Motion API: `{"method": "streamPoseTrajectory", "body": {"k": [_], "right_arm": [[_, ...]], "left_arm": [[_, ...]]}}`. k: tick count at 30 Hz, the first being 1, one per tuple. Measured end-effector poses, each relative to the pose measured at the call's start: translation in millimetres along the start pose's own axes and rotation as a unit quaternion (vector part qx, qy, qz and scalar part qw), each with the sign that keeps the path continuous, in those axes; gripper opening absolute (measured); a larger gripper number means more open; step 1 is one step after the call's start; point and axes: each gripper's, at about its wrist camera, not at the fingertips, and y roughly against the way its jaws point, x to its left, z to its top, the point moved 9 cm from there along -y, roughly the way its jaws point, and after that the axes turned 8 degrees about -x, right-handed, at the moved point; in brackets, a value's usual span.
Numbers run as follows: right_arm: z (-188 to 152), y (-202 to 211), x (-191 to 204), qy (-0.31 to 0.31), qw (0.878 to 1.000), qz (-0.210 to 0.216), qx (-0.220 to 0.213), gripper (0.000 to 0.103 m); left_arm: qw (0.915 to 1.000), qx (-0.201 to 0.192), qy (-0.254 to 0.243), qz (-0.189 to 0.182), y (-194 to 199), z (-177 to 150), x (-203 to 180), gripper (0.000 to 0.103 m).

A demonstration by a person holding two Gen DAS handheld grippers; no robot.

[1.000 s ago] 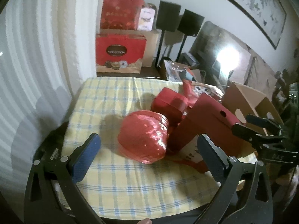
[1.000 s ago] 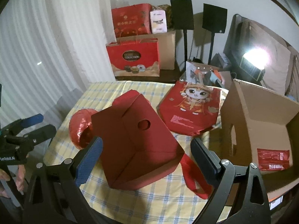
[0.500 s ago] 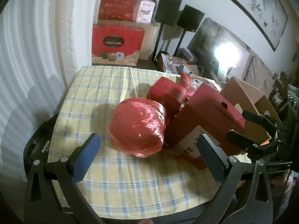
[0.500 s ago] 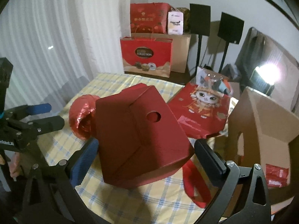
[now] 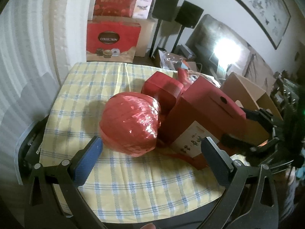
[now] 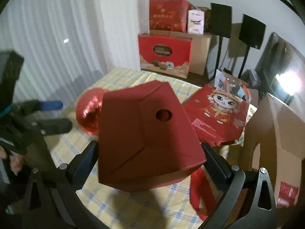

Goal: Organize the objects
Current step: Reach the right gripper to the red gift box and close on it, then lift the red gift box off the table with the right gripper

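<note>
Checked tablecloth (image 5: 118, 183): one foil ball (image 5: 131, 124), perhaps two red boxes (image 5: 200, 114).

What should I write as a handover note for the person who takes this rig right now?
Left gripper: jaws open, empty, just before the shiny red ball.
Right gripper: jaws open on either side of the red gift box, not clamped.
Ball and box touch on the checked tablecloth; the cartoon bag lies behind them.
The cardboard box to the right holds one red packet.
Left: the ball, gift box and bag are not put away.
</note>
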Motion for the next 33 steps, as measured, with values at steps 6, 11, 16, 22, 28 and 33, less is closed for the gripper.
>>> {"method": "streamPoseTrajectory", "body": {"k": [6, 11, 16, 22, 28, 33], "right_arm": [[-7, -10, 1, 0.001, 1.0, -0.005, -0.007, 0.103], [-5, -7, -8, -0.057, 0.998, 0.002, -0.001, 0.103], [-1, 2, -28, -0.19, 0.98, 0.055, 0.008, 0.102], [-1, 13, -31, -0.272, 0.957, 0.101, 0.016, 0.101], [-5, 23, -28, -0.316, 0.942, 0.117, 0.016, 0.1], [-10, 26, -26, -0.324, 0.939, 0.116, 0.02, 0.101]], "left_arm": [[0.9999, 0.003, 0.007, -0.007, 0, -1, -1, 0.103], [0.9992, 0.01, 0.031, -0.024, 2, -7, 2, 0.103], [0.9968, 0.026, 0.045, -0.061, 2, -19, -7, 0.103], [0.9894, 0.056, 0.065, -0.117, -4, -37, -26, 0.103], [0.9749, 0.083, 0.097, -0.182, -4, -56, -38, 0.103], [0.966, 0.087, 0.113, -0.216, -6, -54, -46, 0.103]]}}
